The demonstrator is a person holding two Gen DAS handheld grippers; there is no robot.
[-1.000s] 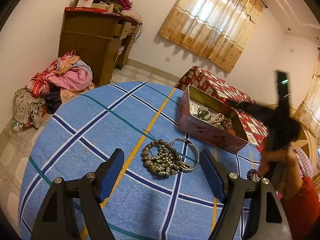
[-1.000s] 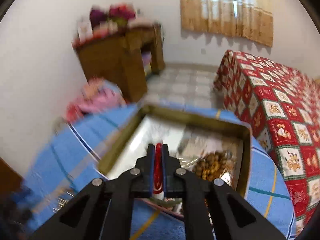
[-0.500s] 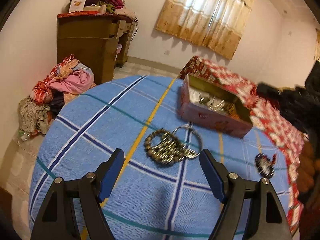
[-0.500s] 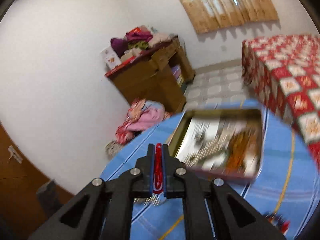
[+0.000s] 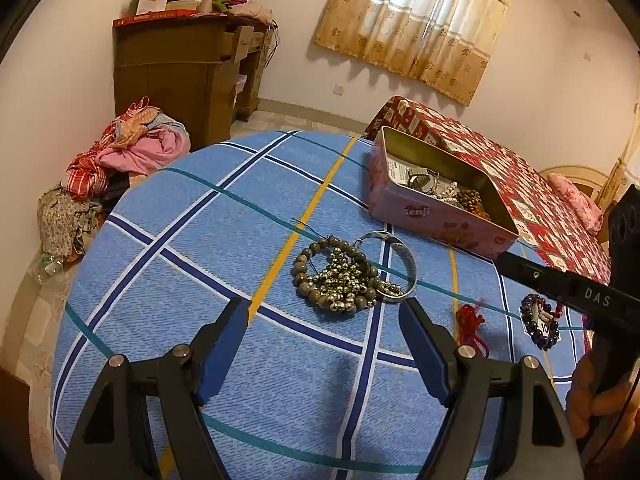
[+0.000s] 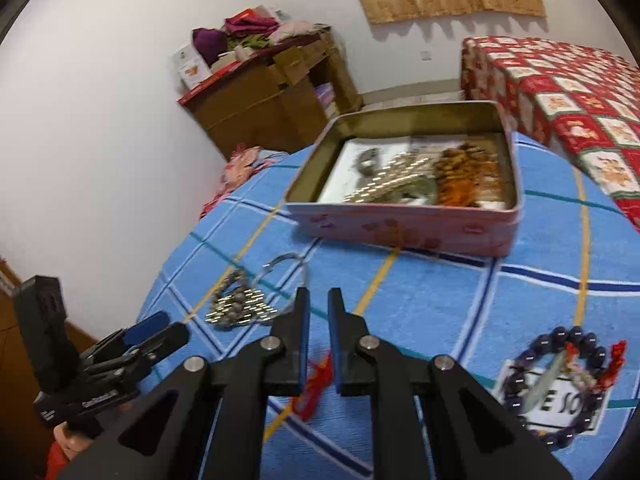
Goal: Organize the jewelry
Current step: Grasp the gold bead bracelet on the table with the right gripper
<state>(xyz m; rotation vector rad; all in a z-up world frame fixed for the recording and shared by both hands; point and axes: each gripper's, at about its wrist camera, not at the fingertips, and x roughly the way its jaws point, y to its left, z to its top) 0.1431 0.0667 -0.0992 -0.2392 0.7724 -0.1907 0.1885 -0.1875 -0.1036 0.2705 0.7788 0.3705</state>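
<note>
The left hand-held gripper (image 5: 324, 344) hangs wide apart before the tangled bead pile (image 5: 340, 280); the right hand-held gripper (image 6: 318, 312), slightly parted and empty, sits over the red tassel (image 6: 316, 390). Grabbing the tangle could drag the bangle (image 5: 394, 264) off the surface (image 5: 200, 248), missing the tin (image 5: 436, 216)

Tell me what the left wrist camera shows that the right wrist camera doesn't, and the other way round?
Only the left wrist view shows the big pile of clothes on the floor and a pink pillow. Only the right wrist view shows the white card clearly, lying under the dark bead bracelet. Both show the pink tin holding jewelry, the beads tangled with a silver bangle, the red tassel, the blue plaid cloth, and each other's gripper: left gripper wide open, right gripper slightly open.
</note>
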